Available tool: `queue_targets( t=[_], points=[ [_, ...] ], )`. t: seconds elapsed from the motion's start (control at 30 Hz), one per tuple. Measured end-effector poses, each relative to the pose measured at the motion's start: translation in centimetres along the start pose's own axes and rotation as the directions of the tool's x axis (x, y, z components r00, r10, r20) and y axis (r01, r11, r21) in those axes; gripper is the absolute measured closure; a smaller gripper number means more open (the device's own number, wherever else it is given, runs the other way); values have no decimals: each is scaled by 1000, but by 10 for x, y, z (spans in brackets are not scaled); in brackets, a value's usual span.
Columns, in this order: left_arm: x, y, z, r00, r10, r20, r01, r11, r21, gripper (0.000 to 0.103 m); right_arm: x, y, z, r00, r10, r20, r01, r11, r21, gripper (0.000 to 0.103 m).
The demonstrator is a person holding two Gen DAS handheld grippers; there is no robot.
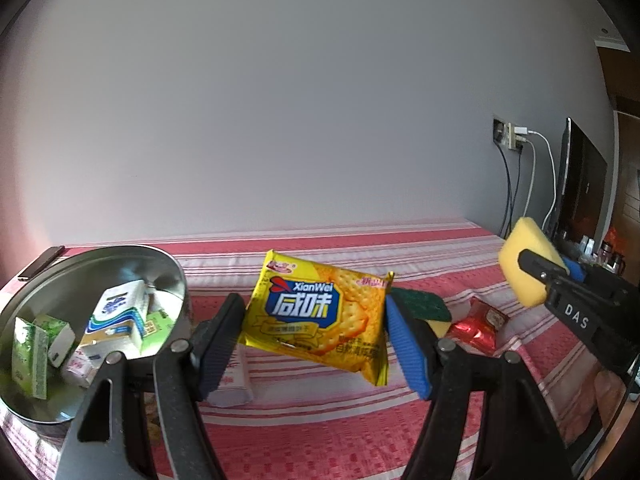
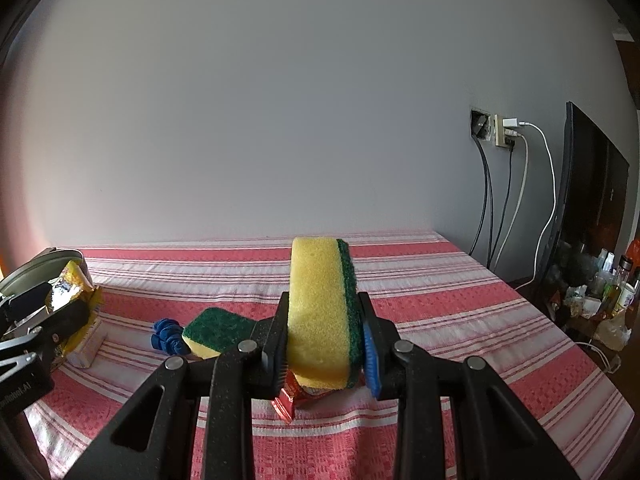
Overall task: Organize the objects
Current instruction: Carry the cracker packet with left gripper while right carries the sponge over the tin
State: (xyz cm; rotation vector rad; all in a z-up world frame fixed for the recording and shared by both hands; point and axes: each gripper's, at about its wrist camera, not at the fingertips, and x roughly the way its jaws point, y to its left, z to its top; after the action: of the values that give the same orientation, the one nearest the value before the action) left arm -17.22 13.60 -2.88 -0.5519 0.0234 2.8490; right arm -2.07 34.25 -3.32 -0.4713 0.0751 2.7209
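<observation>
The yellow cracker packet point(image 1: 320, 316) hangs mid-frame, pinched between the left gripper point(image 1: 312, 336) pads and clear of the striped cloth point(image 1: 320, 420). Lower left, the metal tin point(image 1: 24, 308) already holds about 4 small cartons, so that sorting looks partly done. At the right edge the right gripper point(image 2: 324, 344) is clamped on a yellow-green sponge point(image 2: 320, 312) (standing on edge). Not yet sorted: a second sponge point(image 2: 216, 332), a red wrapper point(image 1: 478, 326), a blue clip point(image 2: 168, 336).
</observation>
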Motion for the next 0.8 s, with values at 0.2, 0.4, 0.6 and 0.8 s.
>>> queue_targets(
  t=[0.2, 0.4, 0.6, 0.8],
  points=[
    [-7, 6, 0, 999, 27, 26, -27, 1000, 1, 32, -4, 2, 1, 1000, 12, 28, -12, 1000, -6, 71],
    [-13, 10, 0, 998, 44, 36, -44, 999, -2, 32, -5, 7, 1, 998, 39, 44, -37, 999, -31, 71],
    [-18, 20, -1, 998, 52, 28, -52, 998, -19, 32, -7, 29, 3, 995, 94, 44, -91, 994, -61, 71],
    [-26, 38, 1, 997, 69, 35, -68, 997, -47, 32, -11, 53, 12, 987, 152, 49, -147, 985, -93, 71]
  ],
)
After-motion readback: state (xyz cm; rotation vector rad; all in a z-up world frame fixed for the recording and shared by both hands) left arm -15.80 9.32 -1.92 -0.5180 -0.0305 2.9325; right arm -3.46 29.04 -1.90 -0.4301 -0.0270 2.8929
